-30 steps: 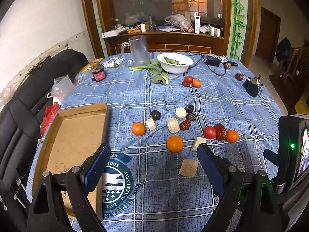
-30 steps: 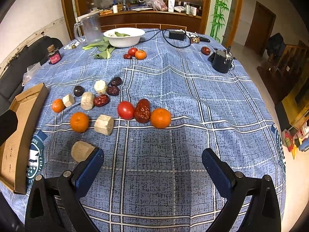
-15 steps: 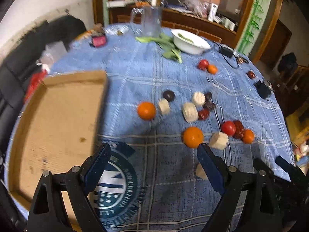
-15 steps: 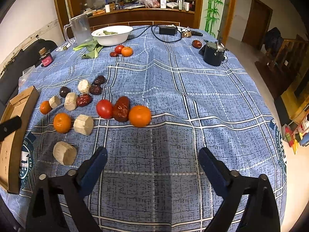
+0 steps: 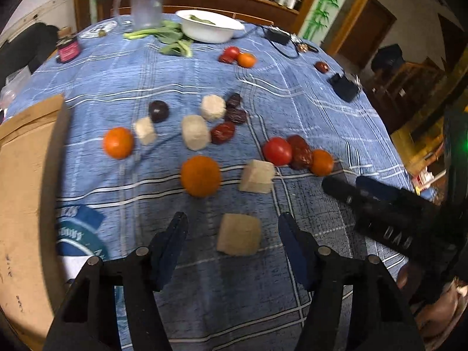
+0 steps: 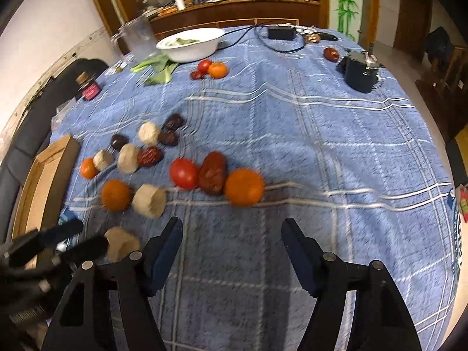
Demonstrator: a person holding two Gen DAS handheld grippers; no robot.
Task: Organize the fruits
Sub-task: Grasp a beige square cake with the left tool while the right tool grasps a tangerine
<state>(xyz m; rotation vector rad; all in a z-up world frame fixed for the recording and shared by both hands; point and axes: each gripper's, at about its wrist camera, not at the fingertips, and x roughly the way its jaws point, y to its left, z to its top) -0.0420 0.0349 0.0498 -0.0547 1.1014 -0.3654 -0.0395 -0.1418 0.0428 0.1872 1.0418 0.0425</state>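
Note:
Fruit lies scattered on a blue plaid tablecloth (image 5: 292, 102). My left gripper (image 5: 232, 226) is open and empty, its jaws either side of a tan chunk (image 5: 239, 234). Beyond it lie an orange (image 5: 200, 175), another pale chunk (image 5: 257, 176) and a tomato (image 5: 277, 151). My right gripper (image 6: 232, 228) is open and empty, just short of an orange (image 6: 244, 187), a red date (image 6: 213, 172) and a tomato (image 6: 184, 173). The left gripper also shows in the right wrist view (image 6: 77, 238), around the tan chunk (image 6: 121, 244).
An open cardboard box (image 5: 23, 204) lies at the table's left edge. A white bowl (image 5: 210, 29), a glass jug (image 5: 144, 5), greens and a second small fruit group (image 5: 238, 57) lie at the far side. A black device (image 6: 361, 71) sits far right.
Both grippers moved forward and lower toward the fruit. The left gripper swung right, away from the box, and now straddles the tan chunk. The right gripper closed in on the orange, date and tomato.

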